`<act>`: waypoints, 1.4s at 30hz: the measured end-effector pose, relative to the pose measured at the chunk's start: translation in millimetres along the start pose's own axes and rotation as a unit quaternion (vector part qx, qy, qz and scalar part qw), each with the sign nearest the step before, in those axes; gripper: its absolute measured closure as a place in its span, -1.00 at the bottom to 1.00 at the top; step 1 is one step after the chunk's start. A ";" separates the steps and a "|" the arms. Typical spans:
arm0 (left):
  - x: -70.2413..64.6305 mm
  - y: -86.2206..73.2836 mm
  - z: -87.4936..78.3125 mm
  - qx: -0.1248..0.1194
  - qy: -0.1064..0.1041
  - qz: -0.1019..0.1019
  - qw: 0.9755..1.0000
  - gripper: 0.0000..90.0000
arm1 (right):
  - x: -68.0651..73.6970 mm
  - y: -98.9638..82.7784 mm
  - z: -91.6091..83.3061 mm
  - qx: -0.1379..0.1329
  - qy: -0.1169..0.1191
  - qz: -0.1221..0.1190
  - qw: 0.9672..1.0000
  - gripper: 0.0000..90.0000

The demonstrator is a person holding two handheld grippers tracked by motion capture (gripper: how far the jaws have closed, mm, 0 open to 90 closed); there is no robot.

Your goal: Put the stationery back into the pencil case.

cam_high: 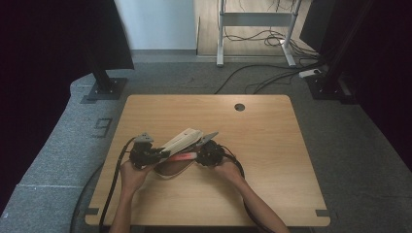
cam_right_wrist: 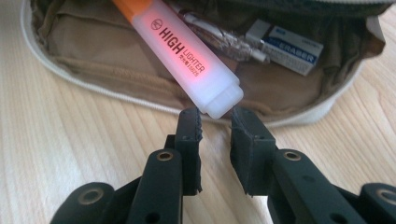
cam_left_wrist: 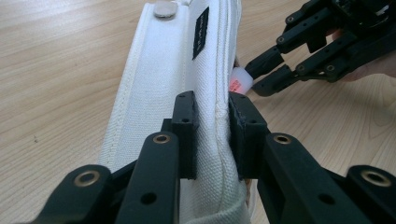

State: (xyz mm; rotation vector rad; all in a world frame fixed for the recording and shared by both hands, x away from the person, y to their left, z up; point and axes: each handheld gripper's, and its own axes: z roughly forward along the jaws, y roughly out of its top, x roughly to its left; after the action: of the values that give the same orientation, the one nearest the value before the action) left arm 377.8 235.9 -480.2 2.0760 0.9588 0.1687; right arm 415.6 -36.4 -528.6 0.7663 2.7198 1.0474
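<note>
Our left gripper (cam_left_wrist: 212,140) fingers pinch the white canvas pouch's (cam_left_wrist: 159,84) stitched flap; our right gripper (cam_right_wrist: 215,140) fingers nearly close around a smooth, translucent highlighter's (cam_right_wrist: 187,51) end.

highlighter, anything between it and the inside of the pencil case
Nothing visible blocks it. The highlighter already lies with its orange end inside the open pencil case, beside an eraser and a pen. Its pale end sits at the tips of the right claw. The left claw clamps the case's white flap.
</note>
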 end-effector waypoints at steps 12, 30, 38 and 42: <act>-3.5 -4.0 5.5 0.013 -0.011 -0.003 1.000 0.57 | 5.8 16.7 10.4 -0.010 -0.016 -0.011 1.000 0.59; -18.4 -14.8 17.2 0.039 -0.029 0.007 0.999 0.27 | -4.7 -1.2 -8.9 -0.021 -0.015 0.006 1.000 0.47; -27.5 -18.6 23.6 0.049 -0.009 0.031 0.998 0.20 | -8.6 -10.7 -20.9 -0.027 -0.019 0.018 0.999 0.42; -31.3 -20.3 26.5 0.048 0.002 0.043 0.998 0.19 | -10.3 -15.7 -25.5 -0.029 -0.022 0.021 0.999 0.39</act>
State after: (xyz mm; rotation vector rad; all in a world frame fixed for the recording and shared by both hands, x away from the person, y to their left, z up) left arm 355.4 205.4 -505.9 2.2082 0.8952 0.1742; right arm 410.6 -66.5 -520.4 0.8294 2.6353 1.1011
